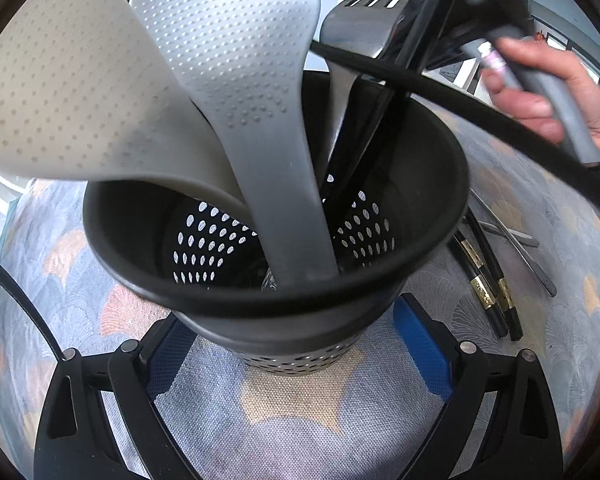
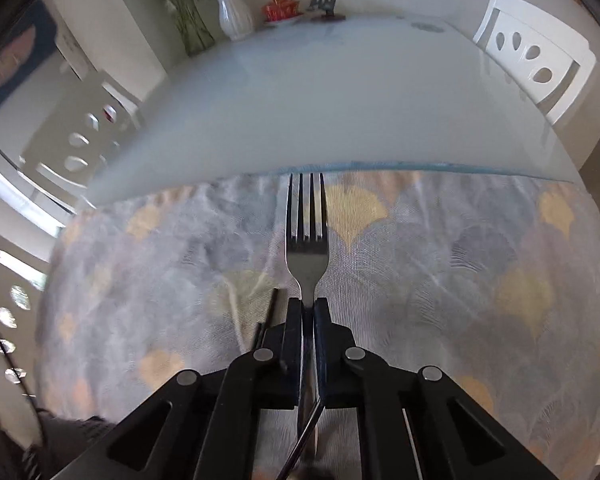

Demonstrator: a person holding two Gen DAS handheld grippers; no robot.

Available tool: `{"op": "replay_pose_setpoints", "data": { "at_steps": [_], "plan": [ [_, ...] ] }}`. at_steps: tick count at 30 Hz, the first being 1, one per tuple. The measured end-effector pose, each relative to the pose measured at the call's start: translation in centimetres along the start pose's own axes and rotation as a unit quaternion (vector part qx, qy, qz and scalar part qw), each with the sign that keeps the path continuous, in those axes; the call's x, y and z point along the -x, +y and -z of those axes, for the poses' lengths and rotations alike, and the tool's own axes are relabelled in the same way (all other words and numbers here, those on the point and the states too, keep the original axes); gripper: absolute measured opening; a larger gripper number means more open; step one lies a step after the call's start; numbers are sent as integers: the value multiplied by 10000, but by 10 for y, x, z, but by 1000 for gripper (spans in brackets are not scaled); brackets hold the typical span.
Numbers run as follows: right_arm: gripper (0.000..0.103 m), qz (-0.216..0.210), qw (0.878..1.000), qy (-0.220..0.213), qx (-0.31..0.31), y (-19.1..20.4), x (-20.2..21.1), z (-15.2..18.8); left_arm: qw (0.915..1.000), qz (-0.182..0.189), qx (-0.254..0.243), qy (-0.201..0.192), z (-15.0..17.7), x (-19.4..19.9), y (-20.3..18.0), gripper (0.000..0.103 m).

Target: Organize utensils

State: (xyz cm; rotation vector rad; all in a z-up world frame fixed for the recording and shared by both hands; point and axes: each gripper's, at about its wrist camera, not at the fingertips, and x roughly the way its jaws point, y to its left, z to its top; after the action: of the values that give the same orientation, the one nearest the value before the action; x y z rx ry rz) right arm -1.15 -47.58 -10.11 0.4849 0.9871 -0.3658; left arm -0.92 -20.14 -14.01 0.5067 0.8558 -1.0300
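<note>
A dark perforated utensil holder (image 1: 456,184) stands on the patterned cloth, close in the left wrist view. It holds a pale dotted rice paddle (image 1: 60,80), a grey dotted paddle (image 1: 240,48), a dark fork (image 1: 352,20) and some black utensils. My left gripper (image 1: 292,320) is open; its blue pads (image 1: 420,344) flank the holder's base with small gaps. My right gripper (image 2: 308,308) is shut on the neck of a steel fork (image 2: 306,240), tines pointing away over the cloth. A person's hand (image 1: 540,96) grips the right tool's grey handle beyond the holder.
Black chopsticks with gold bands (image 1: 484,280) and metal utensil handles (image 1: 516,240) lie on the cloth right of the holder. A black cable (image 1: 460,116) crosses above the rim. A black stick (image 2: 272,308) lies by the right fingers. Beyond the cloth: glass table (image 2: 300,100), white vase (image 2: 234,16), white chair (image 2: 532,56).
</note>
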Motion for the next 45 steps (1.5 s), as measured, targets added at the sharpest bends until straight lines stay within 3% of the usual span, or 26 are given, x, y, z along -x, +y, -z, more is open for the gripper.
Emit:
{"op": "replay_pose_setpoints", "data": {
  "at_steps": [12,18,22,26,28,31,33,35,40,45],
  "plan": [
    [5,-226,9954,-923,-108,2,118,30,10000,-31,-13,6,-3,-2,-6,95],
    [5,-279,9877,-1534,94,13,181,26,10000,-31,-13,7,-3,-2,-6,95],
    [5,-225,9866,-1599,230,17,201,25,10000,-40,-12,5,-4,-3,-4,95],
    [7,-121,9931,-1123,304,15,183,28,10000,-53,-15,3,-5,-4,-3,95],
    [11,-239,9970,-632,386,15,162,30,10000,-50,-14,3,-5,-3,-6,95],
    [22,-377,9971,-191,631,20,132,34,10000,-49,-15,3,-5,-3,-6,95],
    [39,-424,9951,30,888,28,110,36,10000,-48,-15,4,-5,-3,-6,95],
    [42,-463,9917,193,1180,37,89,35,10000,-47,-15,4,-5,-3,-6,95],
    [42,-618,9755,786,1959,57,36,24,10000,-49,-15,4,-5,-3,-6,95],
    [42,-657,9463,1289,2892,76,-10,10,10000,-48,-14,5,-5,-3,-6,95]
  ]
}}
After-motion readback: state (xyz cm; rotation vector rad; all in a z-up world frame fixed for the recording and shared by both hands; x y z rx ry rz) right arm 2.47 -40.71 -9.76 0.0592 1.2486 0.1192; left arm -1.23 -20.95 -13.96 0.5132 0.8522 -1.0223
